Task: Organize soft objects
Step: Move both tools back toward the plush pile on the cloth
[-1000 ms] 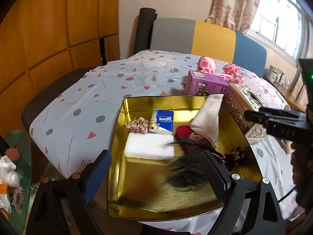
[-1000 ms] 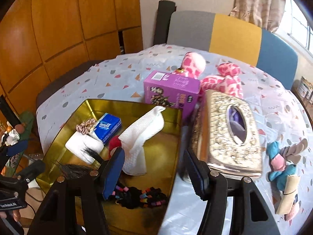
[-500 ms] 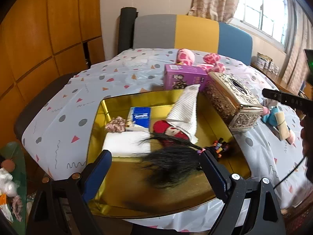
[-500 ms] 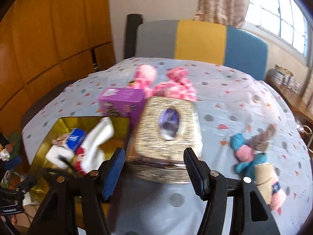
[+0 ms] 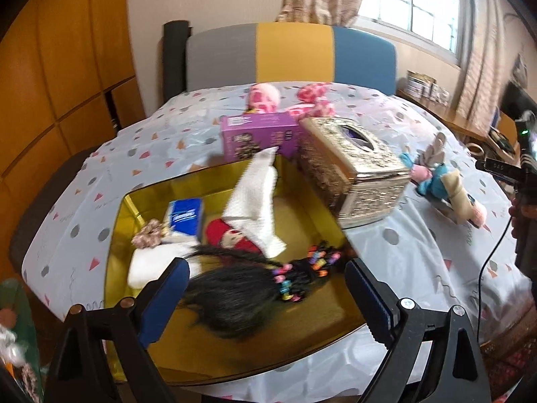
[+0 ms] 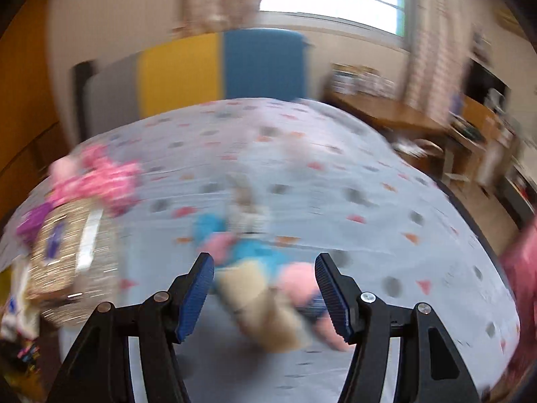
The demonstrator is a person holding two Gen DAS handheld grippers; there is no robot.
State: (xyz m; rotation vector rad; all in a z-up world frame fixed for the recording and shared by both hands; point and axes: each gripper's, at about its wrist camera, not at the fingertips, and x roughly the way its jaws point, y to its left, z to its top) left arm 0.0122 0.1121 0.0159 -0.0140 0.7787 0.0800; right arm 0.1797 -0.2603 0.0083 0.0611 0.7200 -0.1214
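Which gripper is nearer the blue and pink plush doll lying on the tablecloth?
Right. The right gripper hovers open over the plush doll; the left gripper sits over the gold tray, across the table from it.

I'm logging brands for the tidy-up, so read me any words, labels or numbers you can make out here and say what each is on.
None can be read for certain.
Blue tissue pack in the gold tray: white brand word, too blurred.
Purple box: label and print too small.
Right tool, seen from the left wrist: white lettering, unreadable.
Right wrist view: all motion-blurred.
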